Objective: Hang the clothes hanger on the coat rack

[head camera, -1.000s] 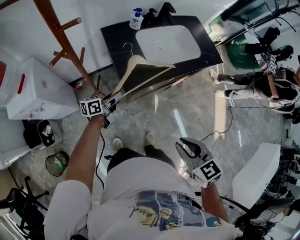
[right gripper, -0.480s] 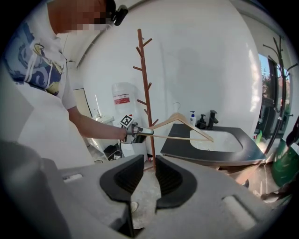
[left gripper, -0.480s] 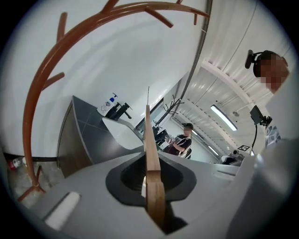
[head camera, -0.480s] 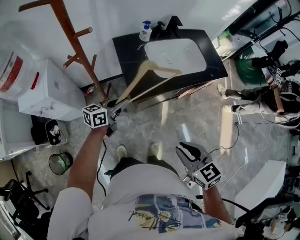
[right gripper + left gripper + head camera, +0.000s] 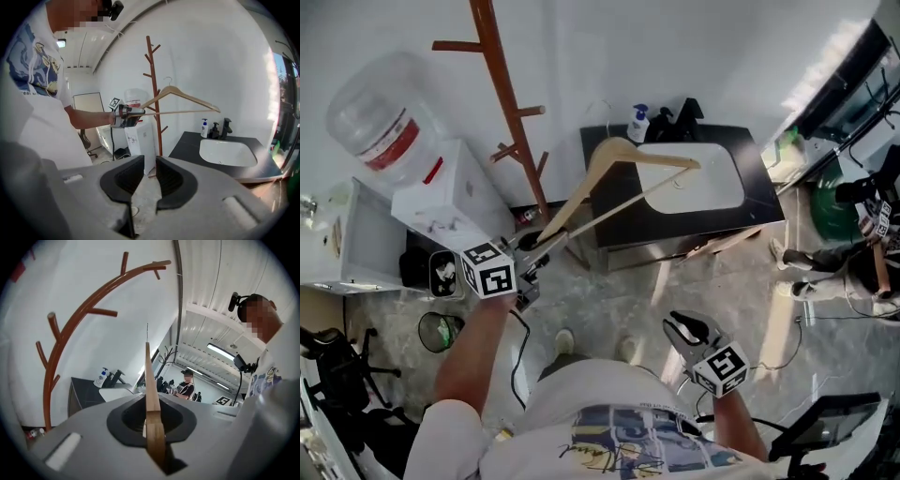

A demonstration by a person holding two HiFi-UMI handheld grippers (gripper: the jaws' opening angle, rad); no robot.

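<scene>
Head view: I see the left gripper (image 5: 538, 245) held out at arm's length, its fingers clenched on 1 end of the wooden hanger (image 5: 617, 150) and closing tighter on it. The hanger is in the air, well clear of the floor, between the coat rack (image 5: 510, 105) and the black desk (image 5: 759, 187) with its white basin. The hanger extends away from the gripper toward the basin. A soap bottle (image 5: 638, 124) stands at the back of that desk. A white water dispenser (image 5: 441, 202) stands on the far side of the rack. The left gripper view confirms the grip: the wooden hanger (image 5: 149, 394) runs edge-on straight out from between the 2 pads, with the coat rack (image 5: 70, 329) to its left. The right gripper view shows the hanger (image 5: 180, 96) level and near the coat rack (image 5: 152, 93), its wire hook up beside the pole and resting on no peg. The right gripper (image 5: 682, 326) is low, close to my operator's body. Its fingers (image 5: 121, 180) are released, a narrow gap apart, with only floor between them.
</scene>
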